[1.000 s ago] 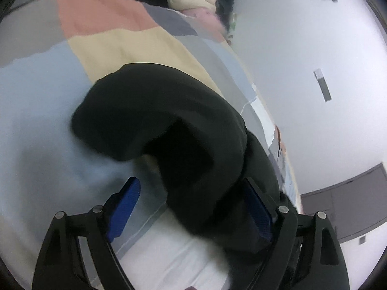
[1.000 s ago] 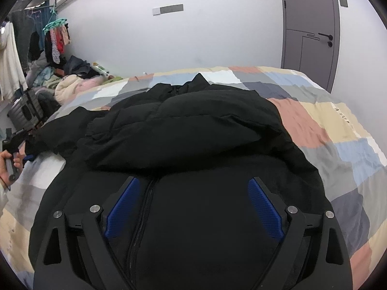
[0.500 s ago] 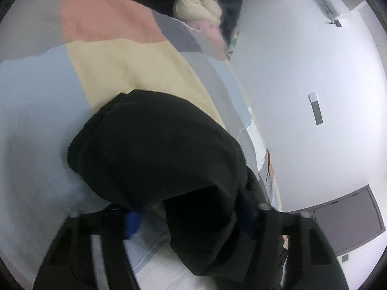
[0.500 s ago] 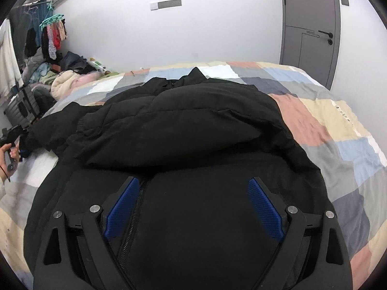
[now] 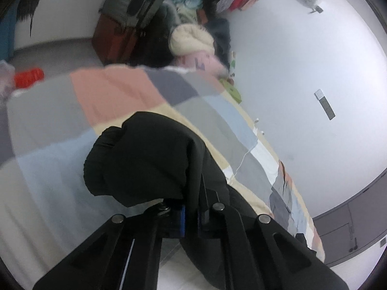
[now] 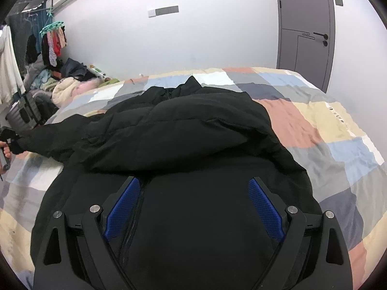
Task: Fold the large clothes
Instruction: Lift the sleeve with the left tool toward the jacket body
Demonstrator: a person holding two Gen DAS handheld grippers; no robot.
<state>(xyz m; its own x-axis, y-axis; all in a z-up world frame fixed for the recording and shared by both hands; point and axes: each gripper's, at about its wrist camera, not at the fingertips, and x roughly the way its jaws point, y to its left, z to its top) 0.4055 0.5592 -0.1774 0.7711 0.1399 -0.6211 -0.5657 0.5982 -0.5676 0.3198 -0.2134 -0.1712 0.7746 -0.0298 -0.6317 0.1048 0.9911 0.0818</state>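
Left gripper clenched on black jacket sleeve over checked quilt; right gripper released above jacket.

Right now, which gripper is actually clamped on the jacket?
The left gripper: its blue pads pinch the black jacket's sleeve. The right gripper is wide open above the jacket body, gripping nothing.
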